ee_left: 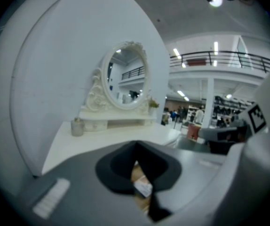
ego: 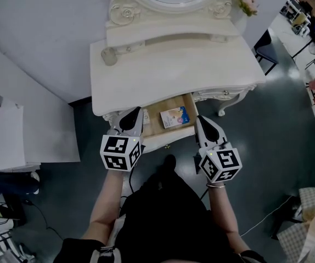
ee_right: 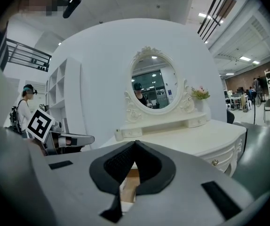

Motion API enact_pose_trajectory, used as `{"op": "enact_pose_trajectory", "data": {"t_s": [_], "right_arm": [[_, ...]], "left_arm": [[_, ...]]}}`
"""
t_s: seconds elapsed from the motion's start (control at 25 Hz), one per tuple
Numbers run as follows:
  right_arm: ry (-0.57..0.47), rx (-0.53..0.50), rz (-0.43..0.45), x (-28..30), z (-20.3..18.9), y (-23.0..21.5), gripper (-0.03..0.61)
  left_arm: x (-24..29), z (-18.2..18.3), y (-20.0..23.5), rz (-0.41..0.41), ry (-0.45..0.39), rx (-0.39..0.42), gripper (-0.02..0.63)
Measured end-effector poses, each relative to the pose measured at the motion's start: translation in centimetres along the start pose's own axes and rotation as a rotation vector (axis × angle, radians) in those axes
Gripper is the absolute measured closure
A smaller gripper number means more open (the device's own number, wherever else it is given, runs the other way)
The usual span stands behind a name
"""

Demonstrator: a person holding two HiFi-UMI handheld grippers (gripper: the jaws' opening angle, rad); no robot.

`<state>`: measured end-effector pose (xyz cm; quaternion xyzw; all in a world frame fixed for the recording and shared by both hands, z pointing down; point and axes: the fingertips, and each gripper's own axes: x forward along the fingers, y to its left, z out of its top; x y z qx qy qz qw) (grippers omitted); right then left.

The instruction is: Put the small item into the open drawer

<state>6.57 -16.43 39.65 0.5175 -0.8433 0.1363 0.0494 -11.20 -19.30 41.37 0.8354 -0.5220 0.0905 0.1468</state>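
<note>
The left tongs [ego: 132,115] and right tongs [ego: 201,124] are closed on nothing, poised either side of the open drawer [ego: 166,139] below the front edge of the tabletop [ego: 174,70], likely because the small item [ego: 174,117] already lies flat inside.

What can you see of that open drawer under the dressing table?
The drawer is pulled out from the middle of the white dressing table, toward the person. Its front is white like the table; its inside looks like pale wood. A small blue and beige packet lies flat on its floor. The left gripper and the right gripper hang at its front corners; contact cannot be told.
</note>
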Motion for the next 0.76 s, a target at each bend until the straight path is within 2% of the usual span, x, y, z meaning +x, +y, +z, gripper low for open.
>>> {"op": "enact_pose_trajectory", "data": {"t_s": [0.76], "right_arm": [[-0.006, -0.006, -0.005, -0.7, -0.1, 1.0, 0.575]], "left_arm": [[-1.8, -0.1, -0.2, -0.012, -0.016, -0.002, 0.609]]}}
